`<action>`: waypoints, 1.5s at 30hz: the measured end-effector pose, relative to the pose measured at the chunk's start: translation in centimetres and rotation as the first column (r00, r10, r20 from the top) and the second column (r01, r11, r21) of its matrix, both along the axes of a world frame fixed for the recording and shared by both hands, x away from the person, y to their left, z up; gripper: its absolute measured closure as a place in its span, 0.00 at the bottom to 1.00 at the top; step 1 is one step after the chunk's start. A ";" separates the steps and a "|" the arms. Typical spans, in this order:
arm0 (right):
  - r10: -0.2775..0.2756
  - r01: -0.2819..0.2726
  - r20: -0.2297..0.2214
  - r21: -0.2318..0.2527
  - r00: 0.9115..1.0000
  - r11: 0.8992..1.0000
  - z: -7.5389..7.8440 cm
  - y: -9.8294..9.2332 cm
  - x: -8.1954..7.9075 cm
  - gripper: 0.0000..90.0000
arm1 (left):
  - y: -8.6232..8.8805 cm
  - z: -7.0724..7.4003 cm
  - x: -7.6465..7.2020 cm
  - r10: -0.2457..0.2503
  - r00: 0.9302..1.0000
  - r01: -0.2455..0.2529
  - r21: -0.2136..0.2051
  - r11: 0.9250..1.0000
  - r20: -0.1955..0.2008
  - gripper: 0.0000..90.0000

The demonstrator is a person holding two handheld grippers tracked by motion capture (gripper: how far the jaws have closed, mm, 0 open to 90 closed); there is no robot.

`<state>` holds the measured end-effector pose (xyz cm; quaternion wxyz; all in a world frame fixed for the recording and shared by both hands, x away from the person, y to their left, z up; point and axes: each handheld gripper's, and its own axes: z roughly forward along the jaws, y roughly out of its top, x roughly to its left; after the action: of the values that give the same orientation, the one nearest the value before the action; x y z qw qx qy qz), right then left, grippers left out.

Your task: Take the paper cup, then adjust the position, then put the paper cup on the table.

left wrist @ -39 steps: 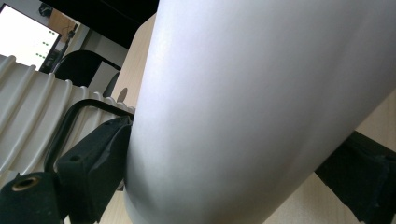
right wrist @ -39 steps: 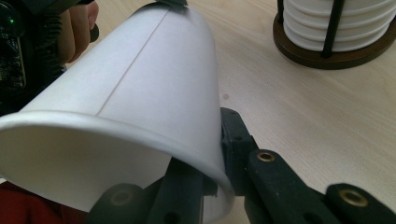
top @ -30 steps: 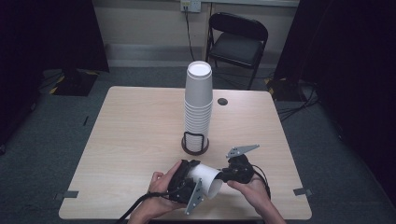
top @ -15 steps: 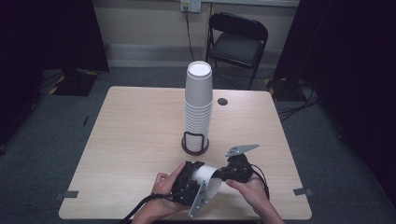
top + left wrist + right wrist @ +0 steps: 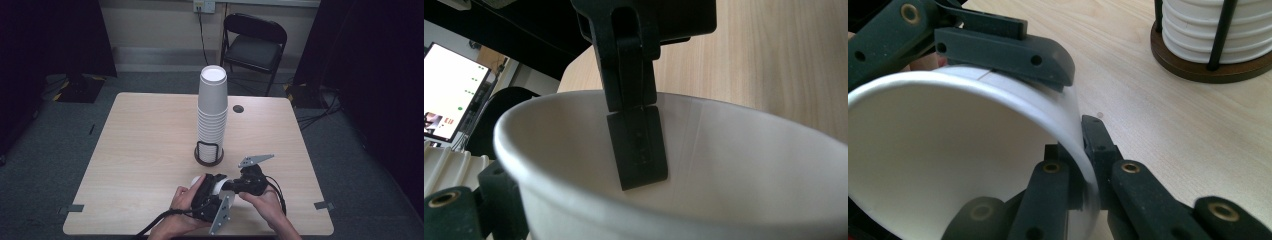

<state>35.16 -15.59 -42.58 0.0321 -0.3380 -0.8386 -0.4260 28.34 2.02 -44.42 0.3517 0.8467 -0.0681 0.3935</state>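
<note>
- Paper cup (image 5: pixel 214 184), white and single, lies on its side near the table's (image 5: pixel 140 150) front edge, caught between the two grippers; in the high view little of it shows between the black bodies.
- The right gripper view looks into the cup's (image 5: pixel 948 150) open mouth, which the high view does not give: the right gripper (image 5: pixel 1083 170) has one jaw inside the rim and one outside, pinching the cup wall between them.
- That same view shows the left gripper (image 5: pixel 998 55) lying across the outside of the cup near its top edge, touching the wall. Its second jaw is hidden there.
- The left gripper view shows the cup (image 5: pixel 724 150) from the other side, its rim curving across the bottom, with one black jaw of the right gripper (image 5: pixel 636 145) reaching down inside against the inner wall. The left gripper's own jaws are hard to make out here, so I cannot tell how tightly they grip.
- From above, the left gripper (image 5: pixel 207 192) and right gripper (image 5: pixel 235 184) face each other, each in one hand (image 5: pixel 180 200), two hands in all.
- One tall stack of cups (image 5: pixel 212 110) stands upright in one wire holder on a round wooden base (image 5: pixel 208 156), just beyond the grippers; the right gripper view shows its base (image 5: pixel 1208 67) close up.
- One small dark round hole (image 5: pixel 238 108) sits in the tabletop beside the stack.
- One folding chair (image 5: pixel 255 42) stands behind the table.
- The left gripper view alone shows a lit screen (image 5: pixel 451 95) off to one side.
</note>
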 end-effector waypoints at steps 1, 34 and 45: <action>-0.002 0.002 -0.001 0.003 1.000 1.000 0.0 0.0 0.0 0.98 | 0.0 0.0 0.0 0.001 1.000 -0.001 -0.003 1.000 0.001 0.08; -0.142 0.120 0.132 0.157 0.981 0.980 1.4 -2.1 -0.8 0.61 | 3.6 -0.3 3.3 0.104 0.934 -0.224 -0.333 0.916 -0.341 0.10; -0.285 0.249 0.185 0.195 0.941 0.949 1.6 -4.3 -0.8 0.45 | 6.7 0.2 4.5 0.141 0.898 -0.331 -0.429 0.840 -0.417 0.10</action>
<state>34.38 -19.93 -41.00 -0.0867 -0.3979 -0.7445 -0.5290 32.88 8.72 -44.20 0.5087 0.7897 0.2079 0.2727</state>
